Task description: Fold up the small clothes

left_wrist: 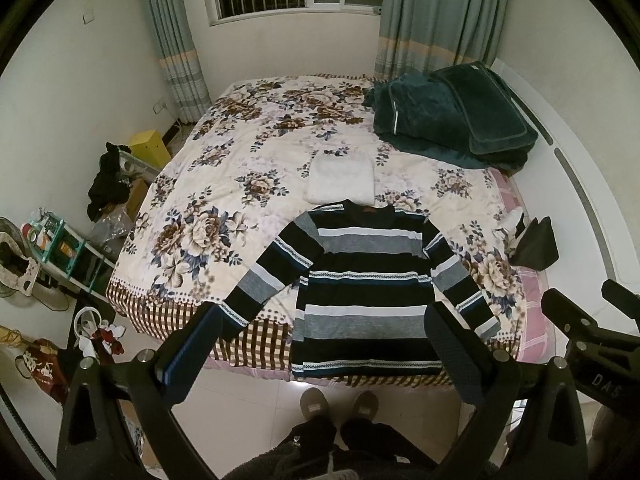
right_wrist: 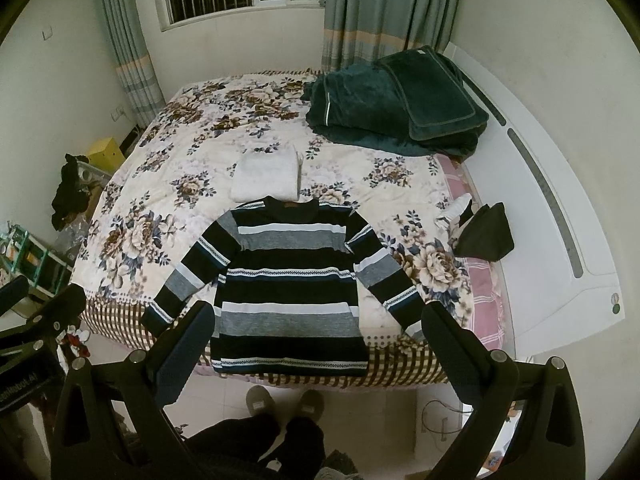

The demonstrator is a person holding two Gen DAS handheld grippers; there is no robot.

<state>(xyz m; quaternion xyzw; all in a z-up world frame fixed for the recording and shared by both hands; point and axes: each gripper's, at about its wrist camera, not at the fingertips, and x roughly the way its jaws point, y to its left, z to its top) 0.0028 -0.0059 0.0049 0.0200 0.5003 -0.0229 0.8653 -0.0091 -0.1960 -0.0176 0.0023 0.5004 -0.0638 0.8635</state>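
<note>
A striped sweater (left_wrist: 368,280) in black, grey and white lies flat on the bed's near edge, sleeves spread out and down, collar pointing away. In the right wrist view the striped sweater (right_wrist: 290,280) looks the same. A folded white garment (left_wrist: 342,178) (right_wrist: 266,178) sits just beyond its collar. My left gripper (left_wrist: 324,324) hovers high above the sweater's hem, open and empty. Also open and empty, my right gripper (right_wrist: 318,324) hangs above the hem. Neither touches the cloth.
The floral bedspread (left_wrist: 224,184) covers the bed. A dark green blanket pile (left_wrist: 452,116) (right_wrist: 396,108) lies at the far right, a black bag (left_wrist: 536,246) (right_wrist: 486,234) by the right side. Clutter and a teal rack (left_wrist: 60,248) stand left. The person's slippers (left_wrist: 340,404) are at the bed's foot.
</note>
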